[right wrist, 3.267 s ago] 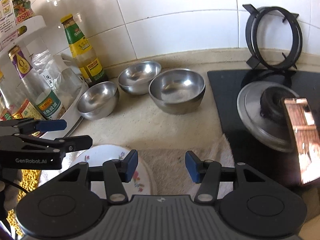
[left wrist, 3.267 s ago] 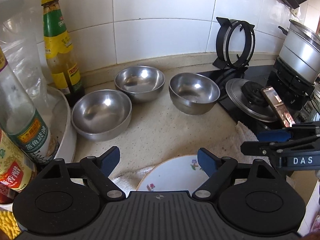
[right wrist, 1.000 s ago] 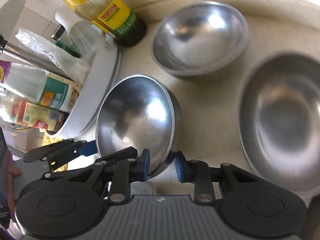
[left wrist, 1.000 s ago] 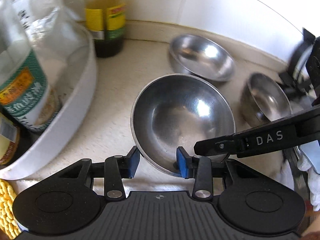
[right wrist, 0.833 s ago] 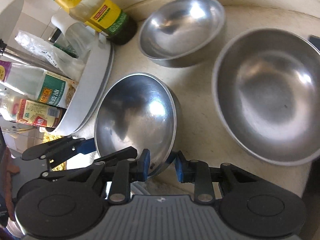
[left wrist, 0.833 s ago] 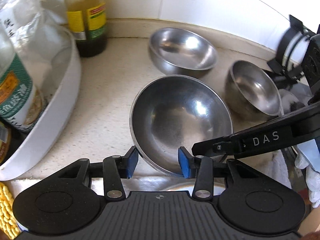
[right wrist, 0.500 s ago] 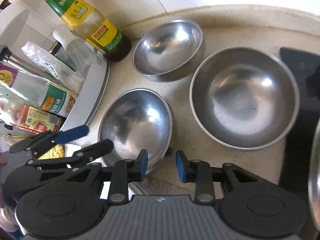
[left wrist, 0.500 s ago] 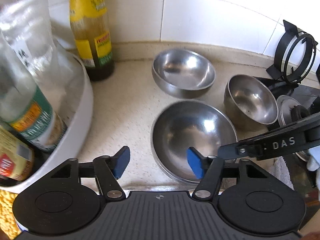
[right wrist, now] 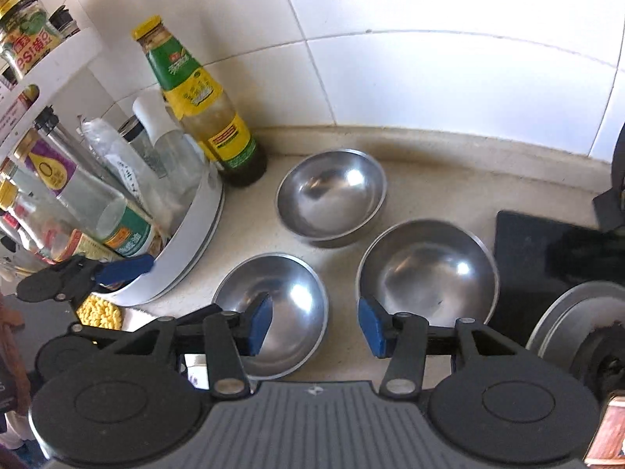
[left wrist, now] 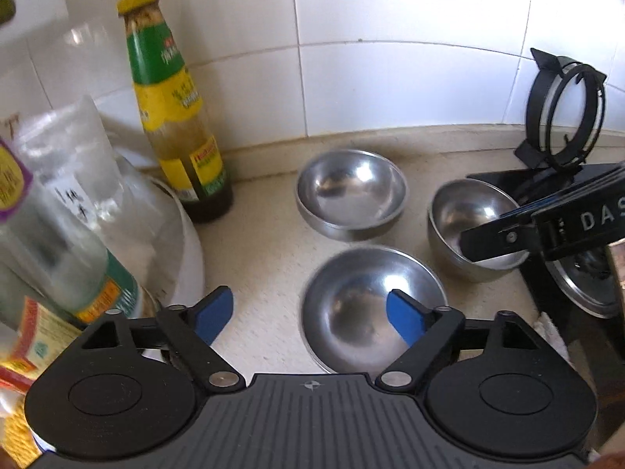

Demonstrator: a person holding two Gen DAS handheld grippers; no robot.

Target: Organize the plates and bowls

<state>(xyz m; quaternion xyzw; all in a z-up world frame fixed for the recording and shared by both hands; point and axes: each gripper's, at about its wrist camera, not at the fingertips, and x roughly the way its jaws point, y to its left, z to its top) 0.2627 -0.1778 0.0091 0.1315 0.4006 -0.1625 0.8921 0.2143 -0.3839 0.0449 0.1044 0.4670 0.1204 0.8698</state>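
Three bowls (left wrist: pixel 373 305) lie right of the bottle (left wrist: pixel 177 117).

the near steel bowl (left wrist: pixel 363 308) – its front rim hidden behind the left gripper's (left wrist: pixel 308 314) body – bottles (left wrist: pixel 47 242) at left blurred, labels unreadable

Three stainless-steel bowls, all upright and empty, mirror-bright inside, set in a loose triangle on the speckled beige counter; nearest bowl (left wrist: pixel 371 305) shallow and wide, lying closest to the near edge, left of centre; far bowl (left wrist: pixel 350 193) just behind it, close to the tiled wall; right bowl (left wrist: pixel 474 226) deepest-walled, right of the other two, hard by the black hob's edge; whether any rims touch, unclear from either view.
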